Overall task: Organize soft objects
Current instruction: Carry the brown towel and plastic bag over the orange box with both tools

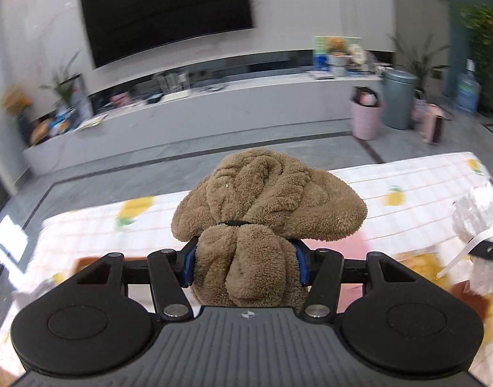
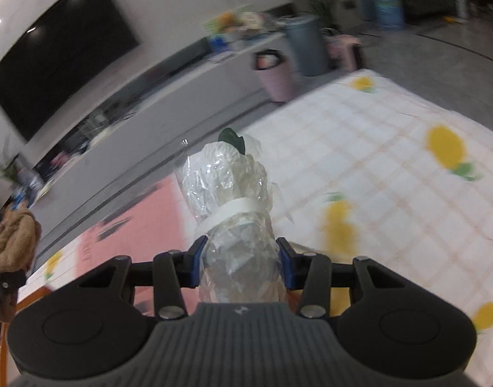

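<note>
My left gripper [image 1: 245,262] is shut on a brown fleece bundle [image 1: 265,206] tied with a black band, held up above the table. In the right wrist view the same brown fleece bundle [image 2: 13,238] shows at the far left edge. My right gripper [image 2: 241,262] is shut on a clear plastic-wrapped bundle [image 2: 228,180] bound with a white strap; a dark green piece pokes out at its top. In the left wrist view the plastic-wrapped bundle [image 1: 478,213] appears at the right edge. Both bundles hang clear of the tablecloth.
The table wears a white checked cloth with yellow lemon prints [image 2: 391,161], with a pink sheet [image 2: 149,225] lying on it. Beyond the table are grey floor, a pink bin [image 1: 365,119], a grey bin [image 1: 399,98], a low white cabinet [image 1: 198,109] and a wall television [image 1: 166,13].
</note>
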### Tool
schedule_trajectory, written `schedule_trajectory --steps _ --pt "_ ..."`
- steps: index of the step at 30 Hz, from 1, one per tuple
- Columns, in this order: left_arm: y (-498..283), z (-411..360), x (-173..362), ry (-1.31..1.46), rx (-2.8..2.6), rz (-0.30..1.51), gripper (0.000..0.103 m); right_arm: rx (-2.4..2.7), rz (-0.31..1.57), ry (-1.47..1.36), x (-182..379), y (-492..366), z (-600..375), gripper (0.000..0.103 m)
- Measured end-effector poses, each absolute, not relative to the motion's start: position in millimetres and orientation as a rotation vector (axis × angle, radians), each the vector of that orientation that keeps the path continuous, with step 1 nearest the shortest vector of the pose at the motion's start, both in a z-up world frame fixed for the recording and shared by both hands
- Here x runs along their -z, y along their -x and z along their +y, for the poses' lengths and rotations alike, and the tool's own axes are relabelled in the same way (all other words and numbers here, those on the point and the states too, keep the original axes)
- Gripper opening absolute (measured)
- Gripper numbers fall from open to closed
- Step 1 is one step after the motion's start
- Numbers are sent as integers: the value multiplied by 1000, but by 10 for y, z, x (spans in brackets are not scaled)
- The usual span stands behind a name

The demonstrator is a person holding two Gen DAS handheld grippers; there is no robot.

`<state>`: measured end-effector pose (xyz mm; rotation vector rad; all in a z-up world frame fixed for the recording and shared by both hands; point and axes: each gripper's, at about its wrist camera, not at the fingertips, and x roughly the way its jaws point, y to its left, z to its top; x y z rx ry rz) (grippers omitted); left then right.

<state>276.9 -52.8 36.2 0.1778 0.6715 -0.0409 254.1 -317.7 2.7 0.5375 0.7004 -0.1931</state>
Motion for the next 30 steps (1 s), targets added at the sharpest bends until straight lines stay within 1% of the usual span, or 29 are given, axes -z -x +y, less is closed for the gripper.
schedule_trajectory --steps 6,11,16,19,21,22,24,26,28,30 --pt "-2705 244 -316 -120 -53 721 63 2 643 -539 -279 -2664 -2386 45" --pt "-2596 536 -150 -159 -81 729 63 -219 573 -519 -514 -2686 -1723 45" --pt "-2625 671 35 -166 -110 772 63 -381 621 -437 -597 -2702 -1109 45" --pt "-2586 802 94 -171 -118 767 64 -447 650 -457 -541 -2688 -931 45" --pt "-2572 776 120 -204 -119 751 67 -475 667 -468 -499 -2686 -855 45" --pt "-2578 772 134 -222 -121 746 74 -480 674 -460 -478 -2687 -824 45" --pt "-2559 741 158 -253 -122 733 77 -481 683 -435 -443 -2687 -751 45" --pt "-2524 733 129 -260 -111 712 86 -482 691 -425 -420 -2708 -751 45" --pt "-2475 774 86 -219 -89 689 91 -475 696 -424 -405 -2719 -747 45" --pt "-2406 822 20 -165 -38 676 92 -468 697 -425 -409 -2695 -768 45"
